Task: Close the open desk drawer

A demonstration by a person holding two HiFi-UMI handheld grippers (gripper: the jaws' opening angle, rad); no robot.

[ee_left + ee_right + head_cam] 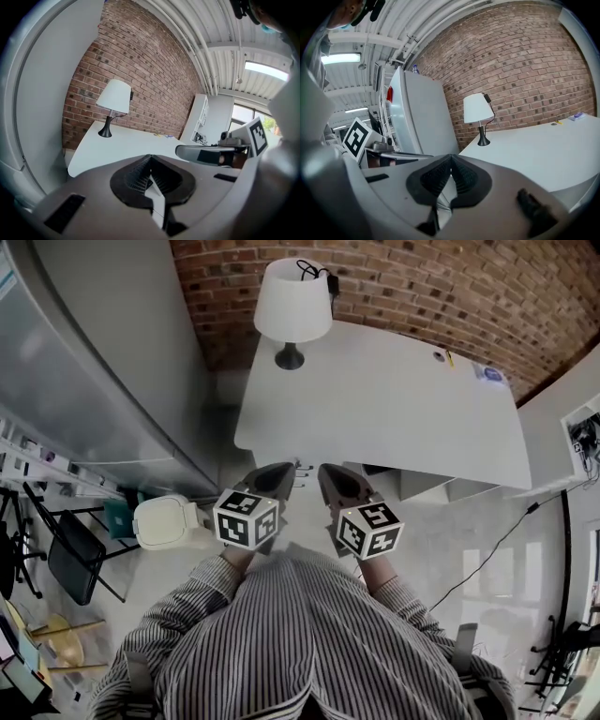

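The white desk (394, 399) stands against a brick wall. Under its front edge at the right, a pale drawer (441, 486) sticks out, open. My left gripper (284, 470) and right gripper (328, 471) hover side by side just before the desk's front edge, left of the drawer and touching nothing. Both are shut with nothing between the jaws: the left gripper (150, 157) shows its ribbed pads pressed together, and so does the right gripper (451, 157). Each gripper view looks across the desk top (136, 143) (543, 150).
A white lamp (292, 306) stands at the desk's back left corner, and small items (489, 373) lie at its far right. A tall grey cabinet (94, 362) fills the left. On the floor are a white bin (164, 521), a dark chair (70, 554) and a cable (506, 531).
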